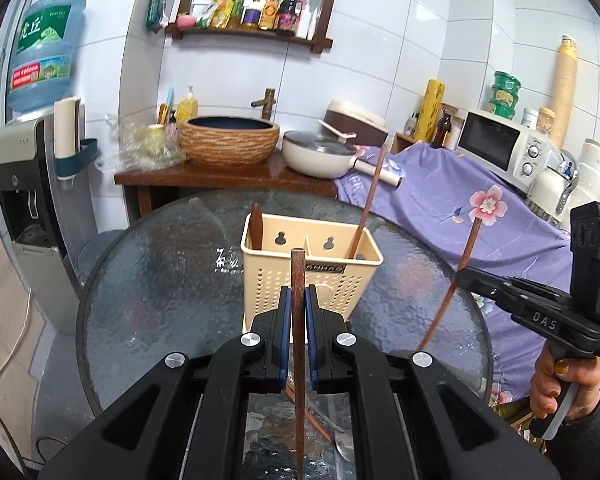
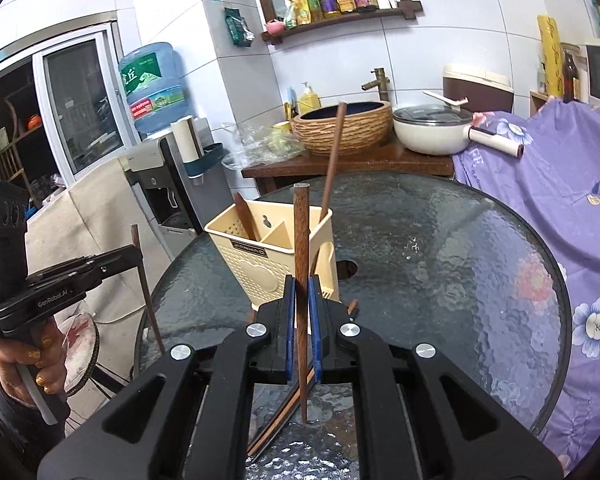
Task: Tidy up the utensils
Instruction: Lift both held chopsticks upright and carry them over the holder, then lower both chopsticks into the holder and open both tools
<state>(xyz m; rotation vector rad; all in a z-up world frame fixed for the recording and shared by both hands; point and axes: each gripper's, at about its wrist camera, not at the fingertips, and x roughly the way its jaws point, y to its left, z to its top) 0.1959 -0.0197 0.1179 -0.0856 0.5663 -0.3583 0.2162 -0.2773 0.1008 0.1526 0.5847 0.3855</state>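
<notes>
In our left wrist view the left claw (image 1: 297,312) clamps one wooden chopstick (image 1: 298,344) upright before the cream utensil caddy (image 1: 308,268) on the round glass tabletop (image 1: 160,280), while the right claw (image 1: 462,273) grips a second chopstick (image 1: 456,280) at the far right. Only this view shows us a metal spoon (image 1: 338,436) lying near. Our right wrist view alone reveals that second chopstick's tip resting on the glass beside loose chopsticks (image 2: 284,416), plus the caddy's divider (image 2: 274,234).
</notes>
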